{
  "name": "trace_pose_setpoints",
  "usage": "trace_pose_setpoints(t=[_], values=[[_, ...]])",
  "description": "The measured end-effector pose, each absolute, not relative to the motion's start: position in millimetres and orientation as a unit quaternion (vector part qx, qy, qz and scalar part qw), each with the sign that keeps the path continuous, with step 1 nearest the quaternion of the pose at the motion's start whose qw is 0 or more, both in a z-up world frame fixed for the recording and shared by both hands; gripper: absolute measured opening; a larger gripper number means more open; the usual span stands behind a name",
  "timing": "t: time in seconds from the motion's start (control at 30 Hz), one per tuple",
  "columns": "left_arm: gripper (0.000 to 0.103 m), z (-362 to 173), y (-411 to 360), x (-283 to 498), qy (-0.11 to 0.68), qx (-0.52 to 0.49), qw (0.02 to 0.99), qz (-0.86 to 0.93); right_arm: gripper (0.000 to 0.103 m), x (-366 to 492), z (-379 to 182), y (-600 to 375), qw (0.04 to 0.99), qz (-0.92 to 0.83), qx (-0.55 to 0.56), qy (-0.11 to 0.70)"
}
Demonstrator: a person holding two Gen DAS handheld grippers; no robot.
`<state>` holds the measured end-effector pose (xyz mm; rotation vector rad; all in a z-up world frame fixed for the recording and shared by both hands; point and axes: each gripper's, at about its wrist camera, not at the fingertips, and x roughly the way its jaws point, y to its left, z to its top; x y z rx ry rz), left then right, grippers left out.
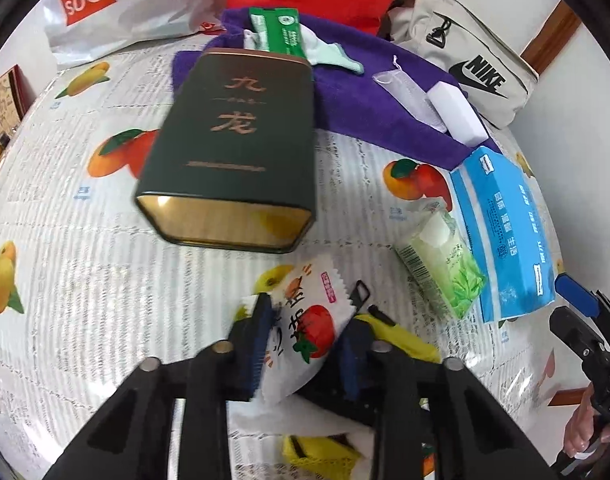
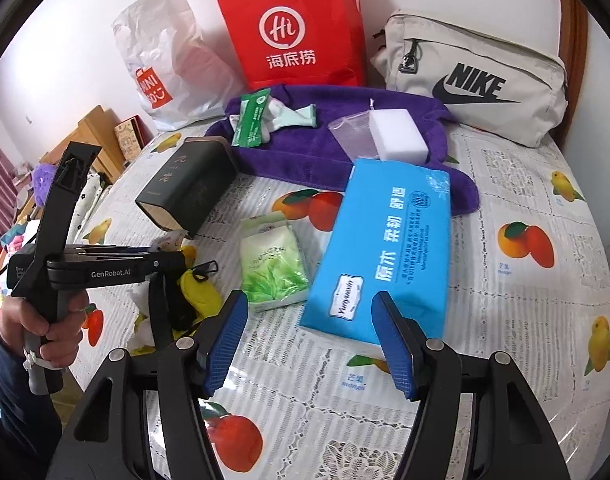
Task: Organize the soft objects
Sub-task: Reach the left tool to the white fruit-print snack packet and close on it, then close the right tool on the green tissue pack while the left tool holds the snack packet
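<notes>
Right gripper (image 2: 311,340) gapes (empty) just before blue tissue pack (image 2: 385,248).

We read MINISO on the white plastic bag (image 1: 117,12), NIKE on the beige pouch (image 2: 477,80) — GenRobot.AI on the left gripper (image 2: 117,268)

White bench cover (image 2: 505,320), printed with orange and yellow fruit and grey text. Purple towel (image 2: 305,152). Dark green tin (image 1: 233,128), gold lettering and gold base. Sky-blue tissue pack (image 2: 385,248), white lettering. Pale green packet (image 2: 273,268), leaf print. White sachet (image 1: 305,332), red strawberry print. Red paper bag (image 2: 297,32), white logo. Beige pouch (image 2: 473,80), black logo. Blue pads on black jaws.
</notes>
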<state>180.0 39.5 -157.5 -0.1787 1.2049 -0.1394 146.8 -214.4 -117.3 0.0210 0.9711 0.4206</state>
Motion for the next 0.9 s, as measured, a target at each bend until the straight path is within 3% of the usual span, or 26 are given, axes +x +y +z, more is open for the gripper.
trace_pose_setpoints(t=[0.07, 0.17, 0.9], values=[[0.015, -154.4, 45.8, 176.4, 0.561, -0.088, 0.821, -0.063, 0.064, 145.5, -117.3, -211.6, 0.863, 0.203, 0.009, 0.463], [0.01, -151.5, 55.3, 173.3, 0.555, -0.086, 0.825, -0.057, 0.064, 144.2, -116.2, -205.3, 0.863, 0.208, 0.008, 0.46], [0.005, -146.6, 82.5, 167.0, 0.524, -0.109, 0.842, -0.071, 0.064, 176.9, -138.3, -123.9, 0.849, 0.22, -0.108, 0.469]])
